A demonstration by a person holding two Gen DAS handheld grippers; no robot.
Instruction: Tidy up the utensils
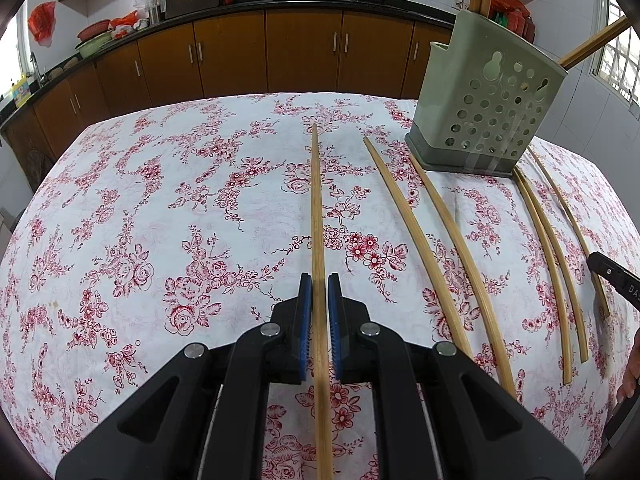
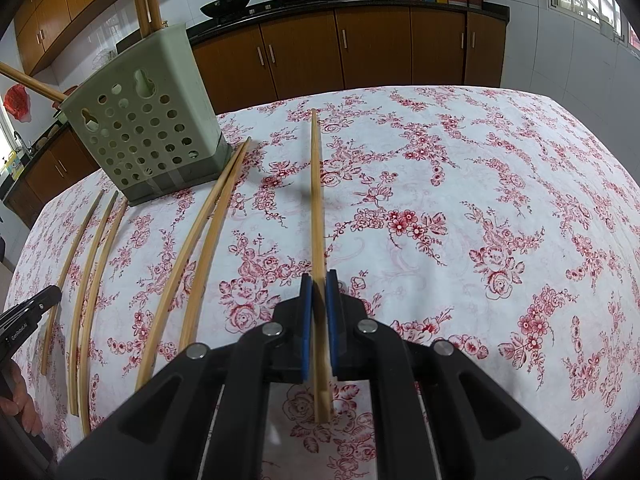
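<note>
My left gripper (image 1: 319, 284) is shut on a wooden chopstick (image 1: 316, 200) that runs straight ahead between its blue pads. My right gripper (image 2: 319, 280) is shut on another chopstick (image 2: 316, 184); its blunt end sticks out behind the pads, and a faint shadow lies beside it on the cloth. Several loose chopsticks (image 1: 460, 256) (image 2: 188, 256) lie side by side on the floral tablecloth between the two grippers. A grey-green perforated utensil holder (image 1: 484, 100) (image 2: 148, 120) stands upright at the far side of them, with chopsticks standing in it.
The tablecloth (image 1: 160, 208) ends at the far table edge, with brown cabinets (image 1: 304, 52) and a counter with woks beyond. A black finger of the right gripper (image 1: 612, 276) shows at the right edge, and the person's hand (image 2: 24, 400) at the lower left.
</note>
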